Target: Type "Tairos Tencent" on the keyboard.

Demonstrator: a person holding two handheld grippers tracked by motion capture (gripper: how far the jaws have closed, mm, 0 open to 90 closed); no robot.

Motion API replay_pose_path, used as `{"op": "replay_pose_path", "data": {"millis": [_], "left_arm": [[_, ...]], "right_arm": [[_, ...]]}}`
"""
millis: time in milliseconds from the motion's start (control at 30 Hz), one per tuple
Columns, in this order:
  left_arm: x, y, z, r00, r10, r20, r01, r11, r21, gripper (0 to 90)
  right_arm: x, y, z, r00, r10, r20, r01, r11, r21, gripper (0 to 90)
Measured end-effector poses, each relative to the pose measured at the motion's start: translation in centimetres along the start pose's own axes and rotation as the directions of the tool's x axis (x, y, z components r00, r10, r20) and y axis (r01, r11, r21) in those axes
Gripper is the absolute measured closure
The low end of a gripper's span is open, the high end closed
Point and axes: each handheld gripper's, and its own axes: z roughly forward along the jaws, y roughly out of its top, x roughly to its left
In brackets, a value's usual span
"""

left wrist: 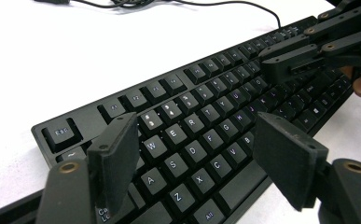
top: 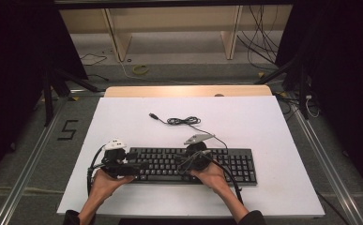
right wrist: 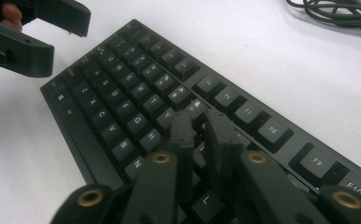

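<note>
Right gripper view: right tongs nearly closed over keyboard; left tongs spread.

The left gripper hung with jaws spread wide (nothing between them); the right gripper had its jaws nearly together.

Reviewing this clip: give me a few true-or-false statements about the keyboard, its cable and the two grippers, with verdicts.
1. The black keyboard lies on the white table top. True.
2. The left gripper has its jaws shut tight. False: they stand wide apart above the letter keys, with nothing gripped.
3. The right gripper has its jaws close together over the keys. True.
4. The keyboard's cable is plugged into a laptop. False: its plug end lies loose on the table top.
5. The keyboard is white. False: it is black.
</note>
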Motion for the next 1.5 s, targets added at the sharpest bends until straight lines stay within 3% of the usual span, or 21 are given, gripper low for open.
{"op": "replay_pose_path", "data": {"millis": [167, 900, 1300, 1500], "left_arm": [[0.0, 0.0, -0.1, 1.0, -0.002, 0.002, 0.002, 1.0, -0.005, 30.8], [0.0, 0.0, -0.1, 1.0, -0.001, 0.007, 0.002, 1.0, -0.005, 30.2], [0.1, 0.0, 0.1, 1.0, -0.003, 0.008, 0.003, 1.0, 0.003, 30.5], [-0.1, 0.0, 0.4, 0.9999, 0.003, 0.012, -0.004, 1.0, 0.008, 30.6]], "right_arm": [[0.0, -0.1, 0.4, 0.9999, -0.013, 0.007, 0.013, 1.0, 0.018, 89.8], [-0.1, -0.5, 1.8, 0.9995, -0.027, 0.019, 0.026, 0.997, 0.072, 90.0], [-0.2, -0.4, 1.4, 0.9998, -0.002, 0.018, 0.001, 0.999, 0.042, 90.0], [-0.3, -0.2, 0.0, 0.9999, 0.013, -0.009, -0.013, 1.0, -0.013, 81.5]]}}
